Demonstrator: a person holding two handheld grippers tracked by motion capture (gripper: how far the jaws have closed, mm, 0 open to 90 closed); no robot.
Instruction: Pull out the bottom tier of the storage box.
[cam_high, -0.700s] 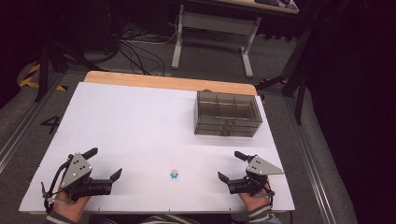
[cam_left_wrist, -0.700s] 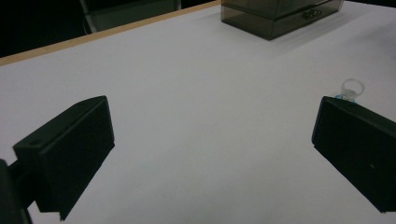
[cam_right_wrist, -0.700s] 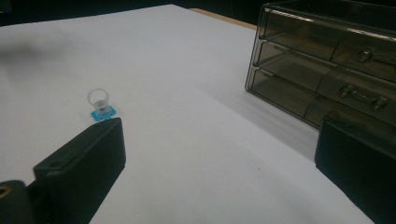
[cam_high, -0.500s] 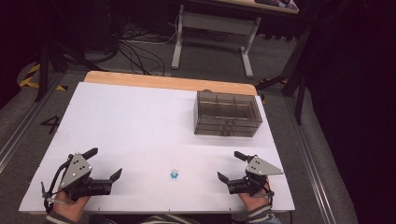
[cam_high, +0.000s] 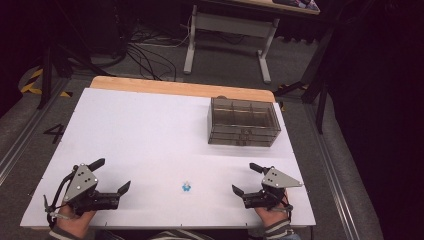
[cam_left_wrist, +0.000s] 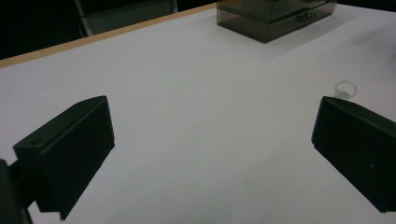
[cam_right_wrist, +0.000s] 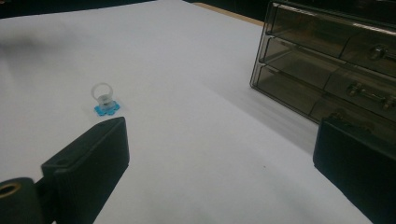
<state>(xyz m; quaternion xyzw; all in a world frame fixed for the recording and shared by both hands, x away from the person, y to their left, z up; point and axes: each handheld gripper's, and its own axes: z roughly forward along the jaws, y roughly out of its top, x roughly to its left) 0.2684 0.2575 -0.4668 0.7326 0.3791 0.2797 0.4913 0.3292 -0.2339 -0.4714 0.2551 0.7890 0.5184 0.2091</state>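
A small clear ring on a blue flower base (cam_high: 186, 187) lies on the white table (cam_high: 150, 130) near the front edge, between the two hands. It appears again as the ring (cam_right_wrist: 103, 99) in the right gripper view and as the ring (cam_left_wrist: 346, 89) in the left gripper view. My left gripper (cam_high: 111, 175) rests at the front left, jaws wide apart and empty. My right gripper (cam_high: 247, 179) rests at the front right, open and empty too. A smoky transparent drawer box (cam_high: 243, 121) stands at the back right, its drawers (cam_right_wrist: 327, 60) closed.
A wooden strip (cam_high: 180, 88) runs along the table's far edge. Beyond it stand a metal bench frame (cam_high: 227, 30) and loose cables on the floor. The number four is marked on the floor at the left (cam_high: 55, 132).
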